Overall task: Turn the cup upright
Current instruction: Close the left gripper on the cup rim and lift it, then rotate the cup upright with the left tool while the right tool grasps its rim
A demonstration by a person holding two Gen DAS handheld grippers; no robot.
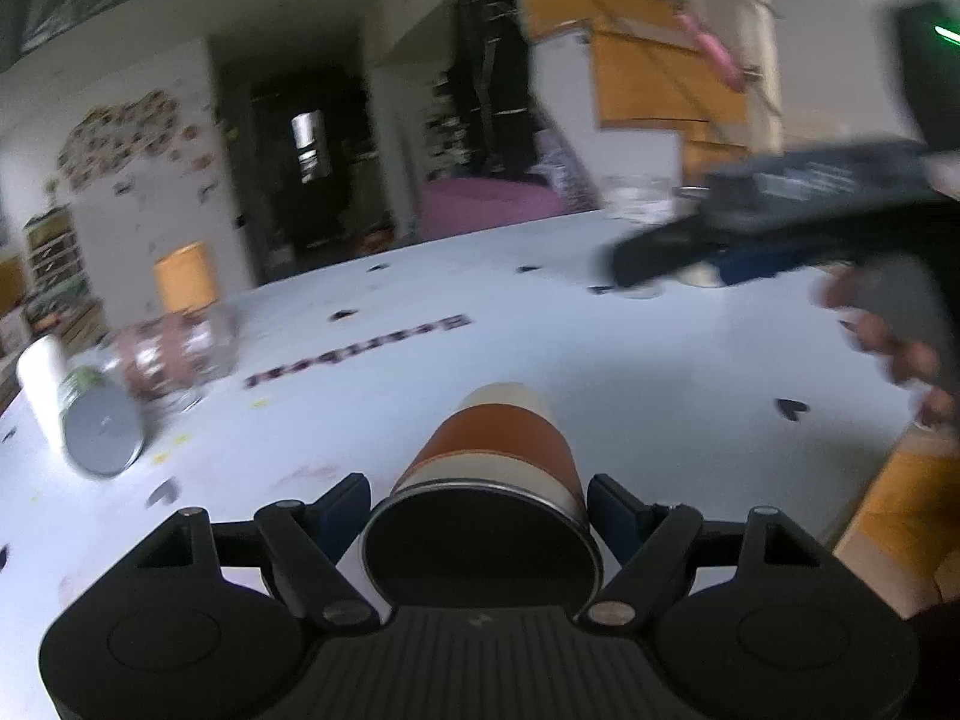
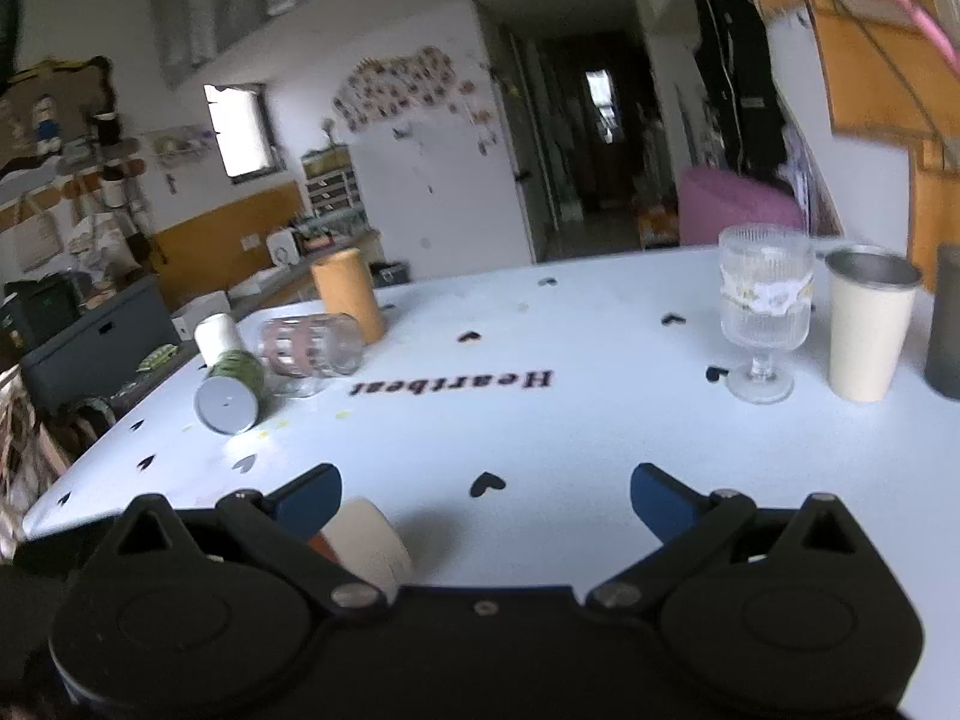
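Observation:
A cream cup with a brown sleeve (image 1: 504, 468) lies on its side on the white table (image 1: 690, 372), its dark mouth toward the left wrist camera. My left gripper (image 1: 480, 507) is shut on the cup near its rim, one blue finger on each side. My right gripper (image 2: 486, 495) is open and empty above the table; the cup's cream base (image 2: 369, 540) shows just below its left finger. In the left wrist view the right gripper (image 1: 630, 270) appears blurred at the upper right, held by a hand.
At the left lie a tipped green can (image 2: 231, 387), a tipped glass jar (image 2: 309, 351), a white cylinder (image 2: 217, 336) and an upright orange cup (image 2: 349, 294). At the right stand a ribbed glass goblet (image 2: 765, 315), a cream cup (image 2: 870, 324) and a dark tumbler (image 2: 947, 324).

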